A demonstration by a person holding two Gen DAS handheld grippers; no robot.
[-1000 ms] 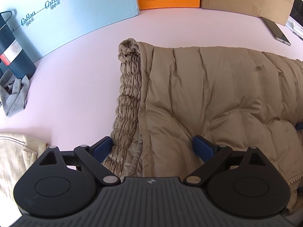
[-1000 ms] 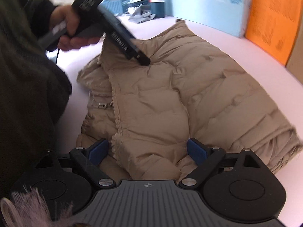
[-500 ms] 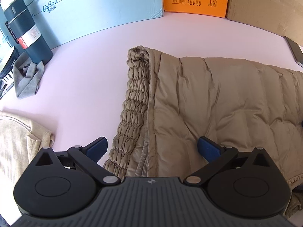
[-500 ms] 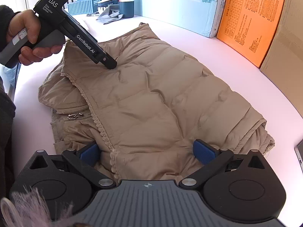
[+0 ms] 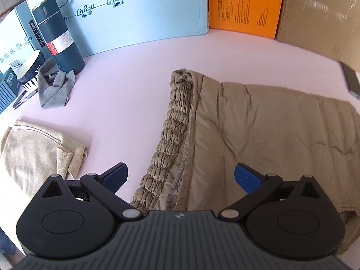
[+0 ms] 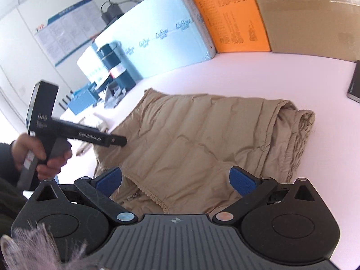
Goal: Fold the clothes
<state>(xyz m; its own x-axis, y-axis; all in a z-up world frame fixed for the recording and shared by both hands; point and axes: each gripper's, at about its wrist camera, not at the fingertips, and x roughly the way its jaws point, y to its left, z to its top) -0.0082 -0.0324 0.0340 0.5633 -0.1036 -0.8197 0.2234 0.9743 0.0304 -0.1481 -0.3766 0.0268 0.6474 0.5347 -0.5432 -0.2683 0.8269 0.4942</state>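
Padded beige jacket [image 5: 270, 135] cut off past the right edge of the left wrist view, its near hem hidden behind the gripper body, phone [image 5: 352, 81] at the desk's far right half out of frame, flask [image 6: 117, 67] and boxes blurred in the right wrist view, print on the orange box [image 5: 245, 2] too small to read, beige garment [image 5: 33, 153] cut off at the left

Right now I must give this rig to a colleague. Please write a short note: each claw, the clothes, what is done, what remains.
Left claw: open, empty, above the gathered hem of the tan puffer jacket.
Right claw: open, empty, over the jacket's zipper edge.
Jacket: lies on the pink table, folded over itself into a rough rectangle, layers stacked at one end.
Beige garment: lies beside the jacket, apart from it; how neatly it is folded I cannot tell.
Done: the jacket's first folds.
Left: probably one more fold and tidying the edges.
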